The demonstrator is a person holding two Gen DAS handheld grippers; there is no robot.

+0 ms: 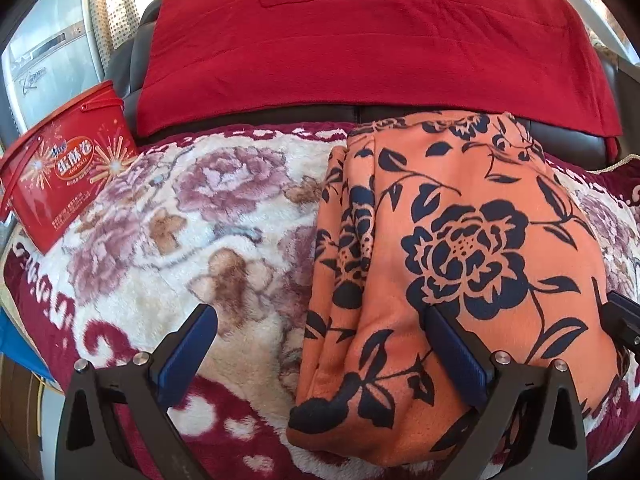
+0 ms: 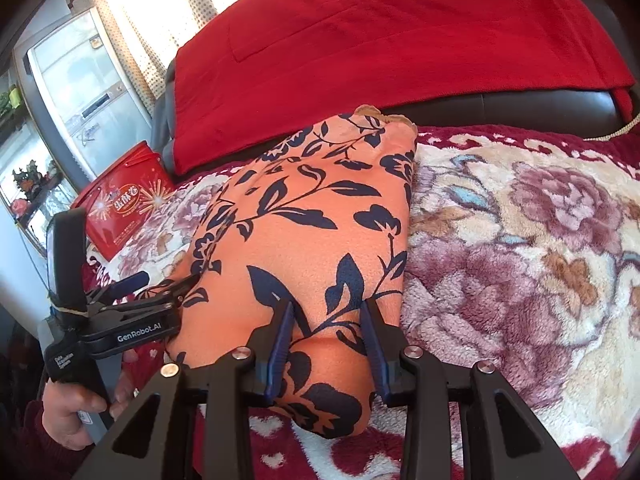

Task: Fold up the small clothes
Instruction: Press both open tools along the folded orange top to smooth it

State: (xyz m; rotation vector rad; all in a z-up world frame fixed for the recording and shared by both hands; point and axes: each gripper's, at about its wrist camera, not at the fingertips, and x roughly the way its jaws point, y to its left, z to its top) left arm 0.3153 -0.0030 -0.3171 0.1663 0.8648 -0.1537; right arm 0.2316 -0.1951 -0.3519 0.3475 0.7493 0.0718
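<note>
An orange garment with a dark blue flower print (image 1: 448, 264) lies folded into a long strip on the floral blanket (image 1: 168, 216). My left gripper (image 1: 320, 316) is open wide, its jaws straddling the garment's left edge near its near end. In the right wrist view the garment (image 2: 312, 240) runs away from the camera. My right gripper (image 2: 330, 312) is partly open, its jaws standing over a raised fold at the near end; I cannot tell if the pads touch it. The left gripper (image 2: 168, 280) shows there at the garment's left side, held by a hand.
A red cloth (image 1: 360, 36) drapes over the dark sofa back (image 2: 520, 108) behind the blanket. A red snack box (image 1: 64, 172) stands at the far left, also seen in the right wrist view (image 2: 120, 204). A grey fridge (image 2: 80, 80) stands beyond it.
</note>
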